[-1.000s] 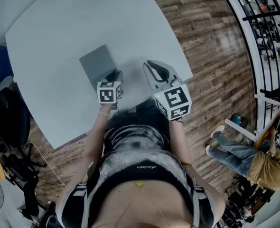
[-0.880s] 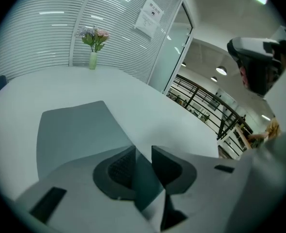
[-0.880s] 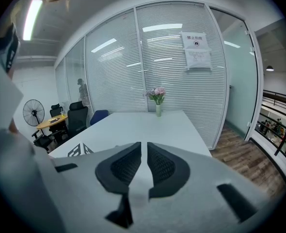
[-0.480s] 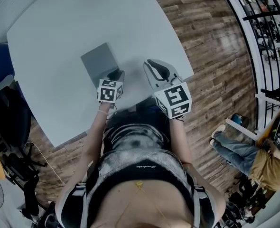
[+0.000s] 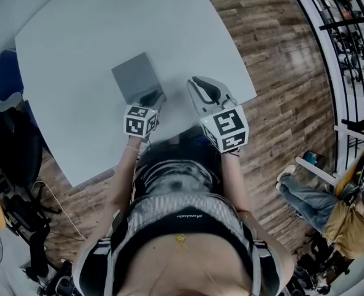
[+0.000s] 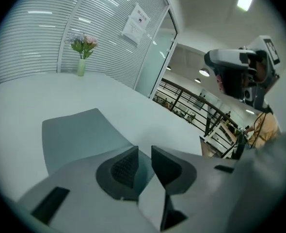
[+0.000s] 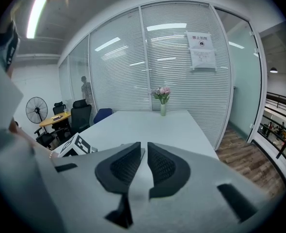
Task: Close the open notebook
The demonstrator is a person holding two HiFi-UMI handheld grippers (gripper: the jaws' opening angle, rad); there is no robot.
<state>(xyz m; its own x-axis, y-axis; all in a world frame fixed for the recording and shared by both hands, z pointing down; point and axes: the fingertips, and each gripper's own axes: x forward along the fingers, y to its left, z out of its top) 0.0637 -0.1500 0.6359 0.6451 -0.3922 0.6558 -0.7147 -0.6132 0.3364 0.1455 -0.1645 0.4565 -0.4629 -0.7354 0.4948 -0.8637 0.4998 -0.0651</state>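
Observation:
A grey notebook lies flat and closed on the white table; in the left gripper view the notebook shows as one flat grey cover. My left gripper sits at its near right corner, jaws drawn together with only a thin slit and nothing between them. My right gripper hovers over bare table to the right of the notebook, apart from it, jaws together and empty.
A vase of flowers stands at the table's far end. The table edge runs just behind both grippers, with wood floor to the right. A blue chair stands at the left, and a person sits on the floor at the right.
The head view has shifted a little. My left gripper has drawn back slightly toward the notebook's near edge. The right gripper holds its place.

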